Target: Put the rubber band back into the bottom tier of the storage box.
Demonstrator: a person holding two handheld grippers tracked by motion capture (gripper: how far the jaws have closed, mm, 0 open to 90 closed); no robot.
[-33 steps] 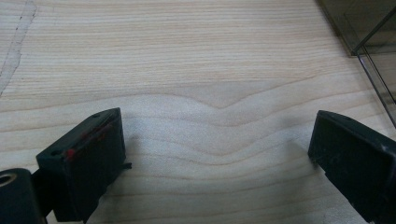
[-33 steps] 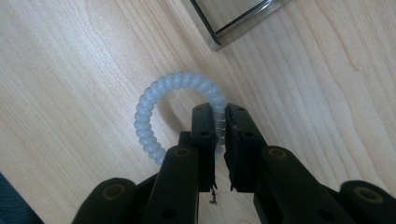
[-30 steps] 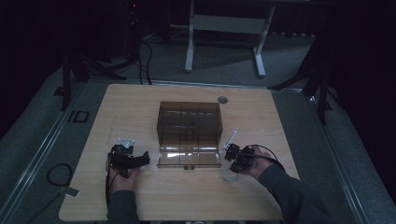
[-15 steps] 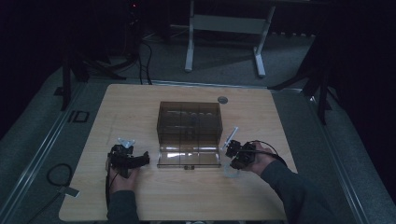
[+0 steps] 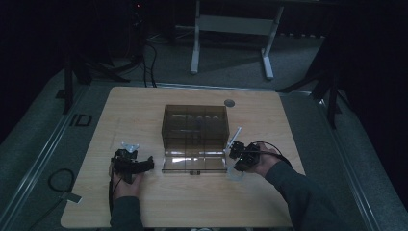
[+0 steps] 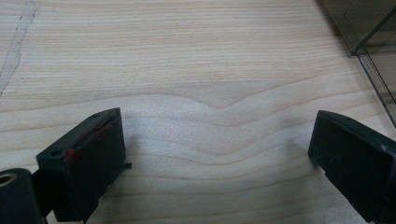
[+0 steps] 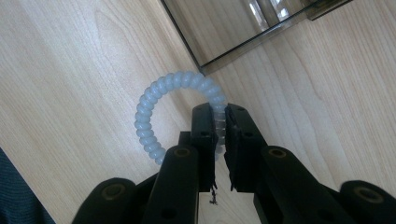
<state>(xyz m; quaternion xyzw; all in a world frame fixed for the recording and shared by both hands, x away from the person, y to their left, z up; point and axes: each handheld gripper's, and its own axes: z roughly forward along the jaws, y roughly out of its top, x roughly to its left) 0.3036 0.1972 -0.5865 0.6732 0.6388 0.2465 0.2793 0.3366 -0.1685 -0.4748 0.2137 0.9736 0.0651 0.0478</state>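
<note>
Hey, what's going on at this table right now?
A person sits at a wooden table with a gripping tool in each hand. The right tool is shut on a pale, translucent spiral hair tie, held just beside the open smoky-clear plastic organizer box in the middle of the table. The hair tie is not in the box yet. The left tool sits open over bare wood to the box's left, holding nothing.

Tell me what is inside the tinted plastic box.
In the high view the tinted box shows inner dividers forming compartments, and no item can be made out in them. The dark walls and dim light may hide small things; the front tray part looks bare.
</note>
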